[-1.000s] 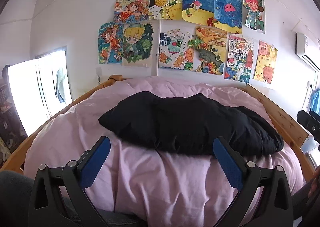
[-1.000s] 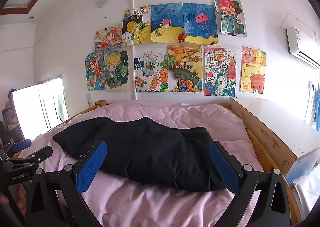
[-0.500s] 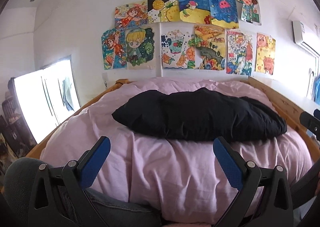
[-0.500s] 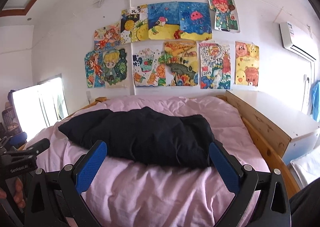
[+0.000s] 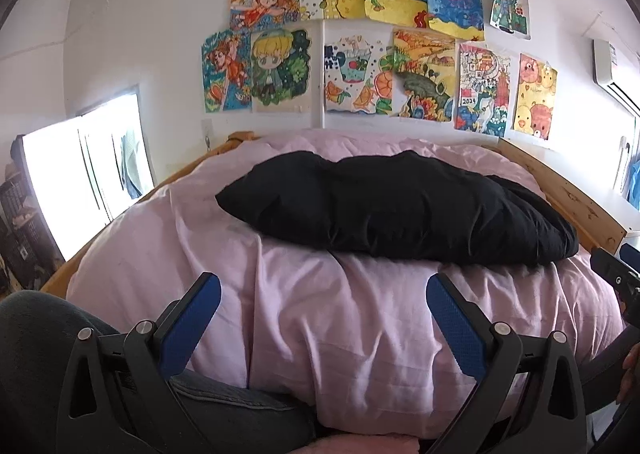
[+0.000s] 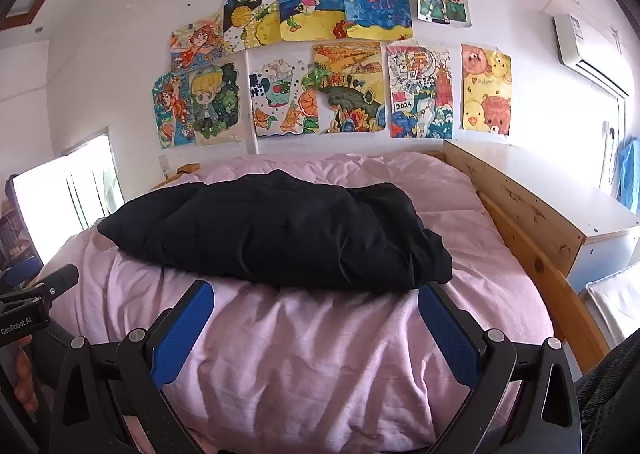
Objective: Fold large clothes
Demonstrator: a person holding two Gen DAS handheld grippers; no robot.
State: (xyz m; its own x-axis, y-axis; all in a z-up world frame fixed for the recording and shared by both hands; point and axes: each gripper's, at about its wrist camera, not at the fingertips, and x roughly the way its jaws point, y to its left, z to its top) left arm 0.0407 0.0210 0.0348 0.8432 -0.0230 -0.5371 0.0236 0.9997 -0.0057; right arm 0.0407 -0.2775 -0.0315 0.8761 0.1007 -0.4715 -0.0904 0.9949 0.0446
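Black garment (image 5: 400, 210) lies in a compact folded bundle on the pink duvet (image 5: 320, 314) at twelve o'clock, folding apparently finished, while left gripper (image 5: 322, 308) and right gripper (image 6: 316, 318) hover apart from it, both spread and empty.

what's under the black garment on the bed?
The black garment lies bunched on a pink duvet, which covers the wooden bed frame. Whatever is beneath the duvet is hidden.

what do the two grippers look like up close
Both the left gripper and right gripper share one design: black angular plastic frames with triangular cut-outs, silver pivot pins, and jaws lined with textured blue pads. White lettering marks the left gripper's side.
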